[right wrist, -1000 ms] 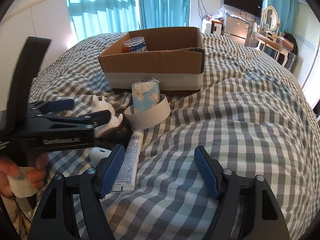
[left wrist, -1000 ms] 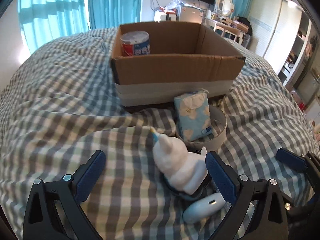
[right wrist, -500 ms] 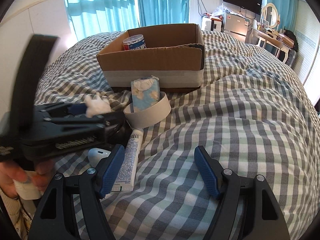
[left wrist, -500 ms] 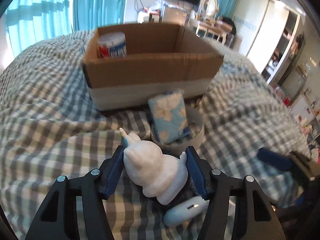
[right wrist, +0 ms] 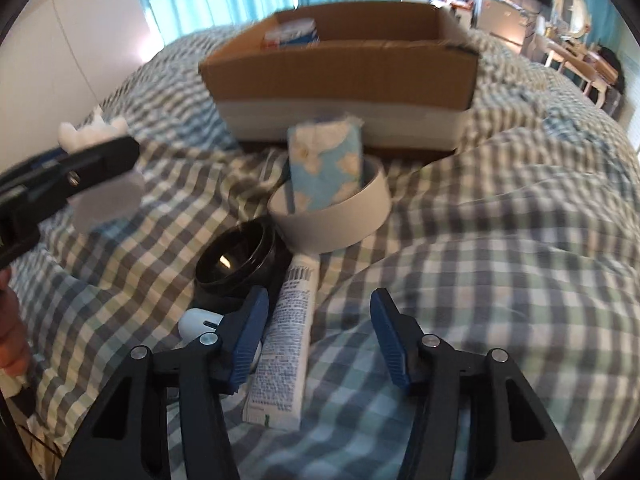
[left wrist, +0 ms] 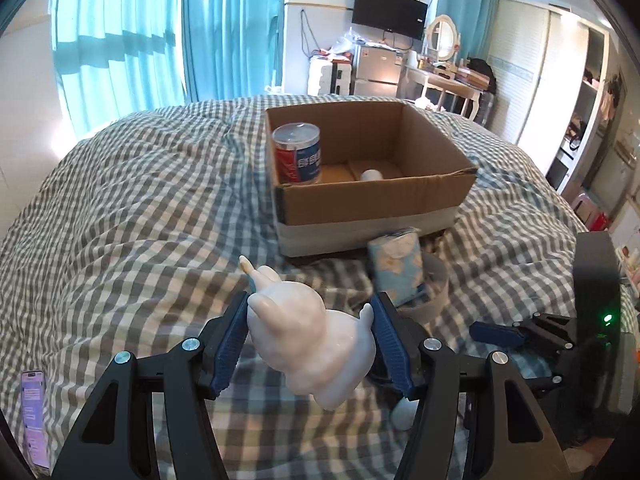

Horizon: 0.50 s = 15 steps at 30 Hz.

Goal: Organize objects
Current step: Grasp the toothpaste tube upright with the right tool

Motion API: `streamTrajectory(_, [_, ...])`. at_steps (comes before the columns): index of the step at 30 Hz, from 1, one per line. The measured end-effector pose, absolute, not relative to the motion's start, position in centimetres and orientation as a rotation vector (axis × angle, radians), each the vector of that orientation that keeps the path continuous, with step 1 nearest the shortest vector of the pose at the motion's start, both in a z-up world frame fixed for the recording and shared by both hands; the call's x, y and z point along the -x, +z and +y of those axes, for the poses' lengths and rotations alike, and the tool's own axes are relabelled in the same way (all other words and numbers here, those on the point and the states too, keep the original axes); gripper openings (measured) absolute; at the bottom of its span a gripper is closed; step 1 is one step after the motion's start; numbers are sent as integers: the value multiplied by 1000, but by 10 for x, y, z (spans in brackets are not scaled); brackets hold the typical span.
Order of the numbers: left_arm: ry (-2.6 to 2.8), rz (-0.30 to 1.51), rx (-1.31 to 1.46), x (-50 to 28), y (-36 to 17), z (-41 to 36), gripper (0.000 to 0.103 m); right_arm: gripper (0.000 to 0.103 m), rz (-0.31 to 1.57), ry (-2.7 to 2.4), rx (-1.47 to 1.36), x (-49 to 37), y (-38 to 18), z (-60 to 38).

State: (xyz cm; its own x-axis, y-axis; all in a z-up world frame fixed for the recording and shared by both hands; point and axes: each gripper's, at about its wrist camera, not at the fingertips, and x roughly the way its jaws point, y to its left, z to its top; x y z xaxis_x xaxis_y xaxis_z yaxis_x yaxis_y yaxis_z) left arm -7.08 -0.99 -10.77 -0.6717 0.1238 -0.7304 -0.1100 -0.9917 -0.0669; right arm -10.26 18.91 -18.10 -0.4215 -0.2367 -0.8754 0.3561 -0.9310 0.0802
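My left gripper (left wrist: 310,340) is shut on a white rabbit figurine (left wrist: 308,340) and holds it above the checked bed. It also shows at the left of the right wrist view (right wrist: 92,136). A cardboard box (left wrist: 372,200) ahead holds a red and blue can (left wrist: 298,154) and a small white object (left wrist: 372,175). My right gripper (right wrist: 316,340) is open and empty, low over a white tube (right wrist: 286,344). A blue tissue pack (right wrist: 326,164) stands in a white ring (right wrist: 332,220), beside a black round lid (right wrist: 236,260) and a white mouse-like item (right wrist: 198,322).
The checked bedspread (left wrist: 140,220) is rumpled with folds. A phone (left wrist: 34,420) lies at the left edge of the bed. Curtains, a television and a dressing table stand behind the bed.
My left gripper closed on the rabbit figurine and lifted it off the black lid. My right gripper narrowed and moved forward toward the tube and ring.
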Motion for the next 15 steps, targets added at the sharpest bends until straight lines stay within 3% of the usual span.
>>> streamTrajectory(5, [2749,-79,1238,73,-113,-25,63,47,265,-2320,-1501,107,-196,172])
streamTrajectory(7, [2742,-99,1246,73,-117,-27,63,40,276,-2299,-1526,111,-201,167])
streamTrajectory(8, [2739,-107,1249,74,-118,-27,63,29,260,-2291,-1537,114,-203,167])
streamTrajectory(9, [2737,-111,1251,73,-119,-28,63,25,239,-2282,-1545,117,-204,167])
streamTrajectory(15, [2725,-94,1265,72,-122,-25,63,23,261,-2314,-1516,111,-198,166])
